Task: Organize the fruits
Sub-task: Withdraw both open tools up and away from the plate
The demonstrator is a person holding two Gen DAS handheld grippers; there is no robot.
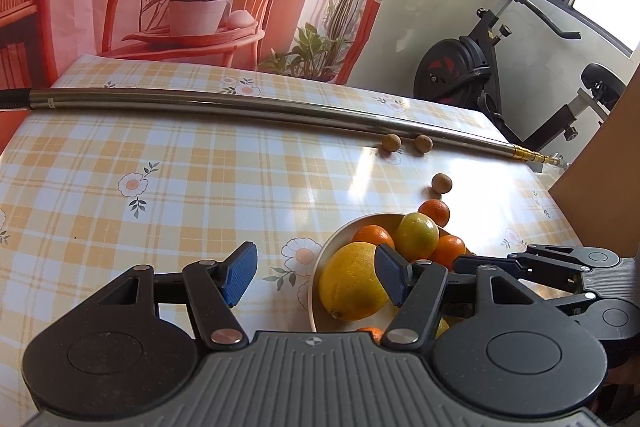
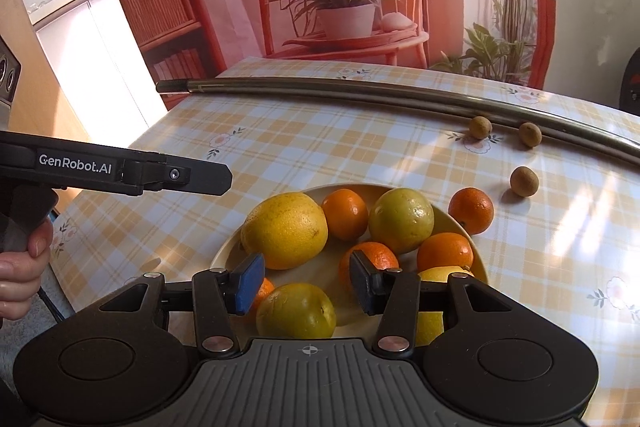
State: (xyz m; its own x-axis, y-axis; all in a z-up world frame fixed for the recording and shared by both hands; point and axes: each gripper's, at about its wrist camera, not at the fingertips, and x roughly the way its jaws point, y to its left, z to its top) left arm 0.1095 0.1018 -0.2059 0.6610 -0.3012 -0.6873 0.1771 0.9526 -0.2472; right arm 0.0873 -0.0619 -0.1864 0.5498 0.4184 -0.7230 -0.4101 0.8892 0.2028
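From my left wrist, my left gripper (image 1: 314,277) hangs spread and empty beside the cream round plate (image 1: 320,259) of citrus; from my right, my right gripper (image 2: 306,285) hovers spread above it, so next comes the loose orange mandarin (image 2: 471,209) beside its far rim.

Plate (image 1: 320,259) of citrus, three small brown fruits (image 1: 441,182) beyond, left gripper (image 1: 316,273) jaws apart

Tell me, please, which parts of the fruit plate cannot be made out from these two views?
- Left wrist view: the plate's near side, hidden by the left hand-held gripper.
- Right wrist view: the lemon at the plate's right edge, mostly hidden behind the right hand-held gripper.
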